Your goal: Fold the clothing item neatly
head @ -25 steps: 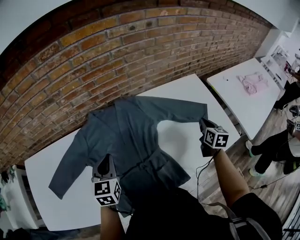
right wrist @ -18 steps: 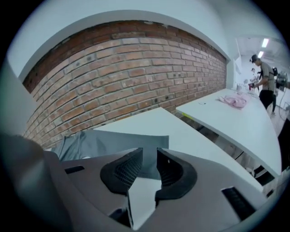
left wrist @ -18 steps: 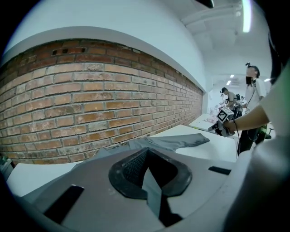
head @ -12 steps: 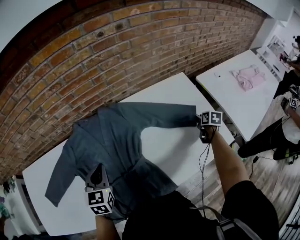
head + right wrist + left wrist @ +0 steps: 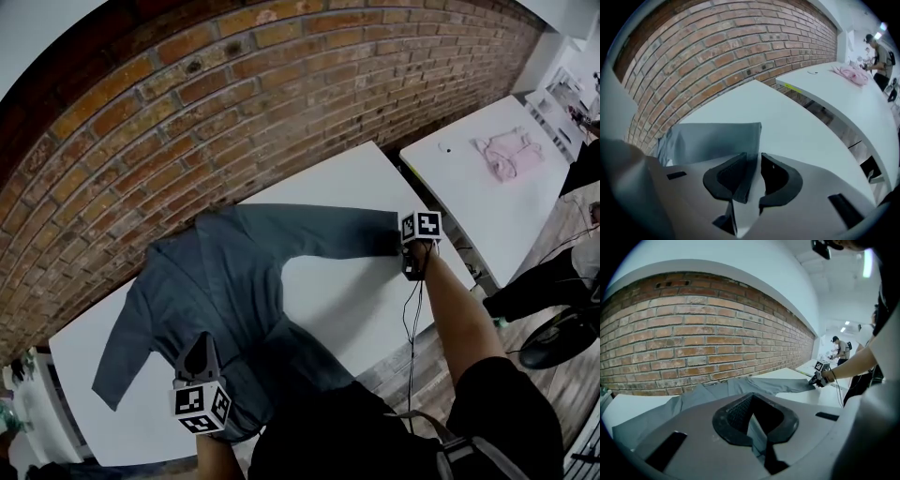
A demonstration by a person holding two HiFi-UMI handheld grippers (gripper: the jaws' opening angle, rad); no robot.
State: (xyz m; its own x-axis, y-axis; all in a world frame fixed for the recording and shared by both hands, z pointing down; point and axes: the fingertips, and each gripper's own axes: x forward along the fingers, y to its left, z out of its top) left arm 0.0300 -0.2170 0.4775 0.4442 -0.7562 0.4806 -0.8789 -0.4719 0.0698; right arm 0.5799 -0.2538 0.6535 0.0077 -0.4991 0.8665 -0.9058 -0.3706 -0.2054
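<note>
My left tongs (image 5: 199, 347) are clenched on the grey garment (image 5: 234, 281) at its waist edge, with a strip of cloth pinched right between the jaws, so that end is pinned. Out on the other side, my right tongs (image 5: 403, 246) sit at the sleeve cuff (image 5: 733, 136). Their jaws have just been opening and now stand apart. The cuff's edge lies loosely between them with no squeeze on it. The garment is spread flat on the white worktop (image 5: 347, 309), its body ahead of the left tongs. The other sleeve (image 5: 122, 352) trails off to their left, and the stretched sleeve (image 5: 319, 234) runs straight across to the right tongs.

This reads to me as the laying-out stage, with the sleeve lying long and the cuff let loose. To do it well, I lift the right tongs straight up off the cuff (no sideways drag, or the cuff bunches and the sleeve goes crooked). I keep the left ones biting so the body doesn't creep. Only then do I re-grip the cuff for the fold inward across the chest. By my reckoning, the folding proper hasn't begun.
</note>
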